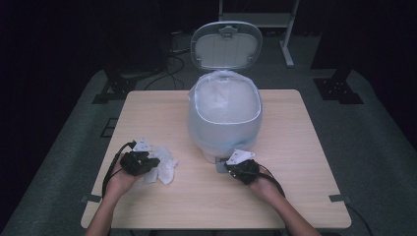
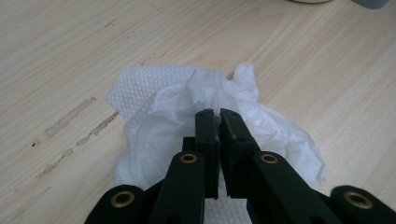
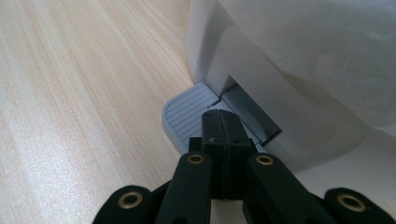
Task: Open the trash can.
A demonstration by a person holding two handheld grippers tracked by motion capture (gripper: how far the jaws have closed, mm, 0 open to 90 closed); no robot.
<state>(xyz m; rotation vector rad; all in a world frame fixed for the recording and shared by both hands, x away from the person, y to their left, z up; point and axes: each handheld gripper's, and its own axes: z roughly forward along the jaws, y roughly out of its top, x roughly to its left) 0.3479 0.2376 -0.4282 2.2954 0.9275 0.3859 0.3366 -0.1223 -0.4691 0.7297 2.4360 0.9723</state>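
A crumpled white tissue lies on the wooden table at the front left. My left gripper is down on it, jaws nearly together and pinching a fold of the paper. A white pedal bin stands mid-table with its lid raised and a clear plastic bag lining it. My right gripper is shut with nothing between its jaws, its tips resting on the bin's ribbed grey pedal.
Bare wood spreads in front of the bin and along both sides of the table. Faint scuff marks streak the wood left of the tissue. Dark stands and cables sit on the floor behind the table.
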